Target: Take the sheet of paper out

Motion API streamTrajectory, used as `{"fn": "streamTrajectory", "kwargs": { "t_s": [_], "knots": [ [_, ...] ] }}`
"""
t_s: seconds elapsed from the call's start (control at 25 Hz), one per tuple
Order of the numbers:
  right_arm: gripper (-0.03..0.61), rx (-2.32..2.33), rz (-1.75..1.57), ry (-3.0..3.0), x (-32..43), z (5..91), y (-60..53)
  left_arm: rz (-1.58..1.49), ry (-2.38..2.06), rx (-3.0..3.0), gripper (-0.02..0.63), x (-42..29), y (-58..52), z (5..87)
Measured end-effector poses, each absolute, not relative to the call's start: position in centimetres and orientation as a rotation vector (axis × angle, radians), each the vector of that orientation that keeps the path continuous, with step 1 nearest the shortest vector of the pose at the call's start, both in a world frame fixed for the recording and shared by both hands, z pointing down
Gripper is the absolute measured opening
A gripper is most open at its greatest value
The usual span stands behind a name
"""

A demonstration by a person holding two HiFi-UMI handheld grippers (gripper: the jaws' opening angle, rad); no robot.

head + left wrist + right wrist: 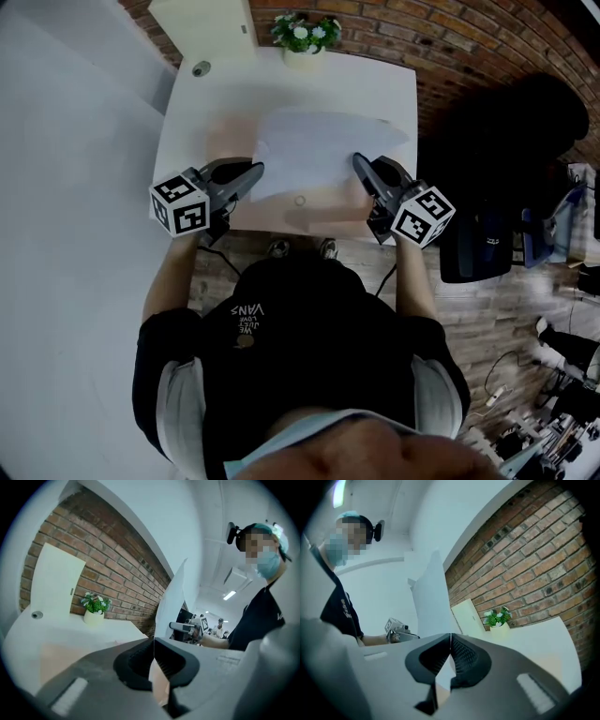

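Start at the left: find the left gripper (255, 172) pinched shut on the near left edge of the sheet of paper (319, 150), with nothing but the thin sheet between the pads. Hold that pinch firm but draw gently, since a grip this close to the edge can probably tear or slip if jerked. Move to the middle: note the sheet bowed up off the white table (375, 84) over a tan envelope or folder (281, 217) that lies flat beneath it. Cannot tell whether the far edge is free of that cover or tucked under something. Best, by this reading, to lift and pull both sides evenly towards the body, so that the sheet does not crease or twist. Avoid dragging the tan cover along. Finish at the right: find the right gripper (358, 161) likewise closed on the near right edge of the sheet, pads together on the paper. Match its height and pace to the left one.

As for placement, again from the left: see the sheet running from the left jaws across to the right jaws, spanning the gap between the two grippers. See it also spreading away from them towards the brick wall and the potted plant (305, 36). In each gripper view, see it rising edge-on straight out of the closed jaws.
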State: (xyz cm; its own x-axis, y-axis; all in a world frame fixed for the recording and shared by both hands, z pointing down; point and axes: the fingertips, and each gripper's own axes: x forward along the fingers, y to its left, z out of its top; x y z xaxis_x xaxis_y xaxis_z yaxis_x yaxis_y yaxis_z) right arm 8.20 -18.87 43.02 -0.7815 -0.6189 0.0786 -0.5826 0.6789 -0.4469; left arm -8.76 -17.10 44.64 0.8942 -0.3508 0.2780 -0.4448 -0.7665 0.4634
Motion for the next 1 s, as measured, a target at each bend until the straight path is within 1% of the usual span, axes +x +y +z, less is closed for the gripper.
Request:
{"fn": "streamTrajectory", "kwargs": {
  "t_s": [0.64, 1.0],
  "knots": [
    [0.002, -1.223, -1.073, 2.791, 10.4, 48.4, -18.4, 0.282, -0.509, 2.252, 0.002, -6.6, -18.5, 50.3],
    [0.003, -1.249, -1.233, 2.696, 11.2, 50.2, -17.7, 0.248, -0.454, 2.141, 0.002, -5.8, -17.5, 52.2]
  ]
}}
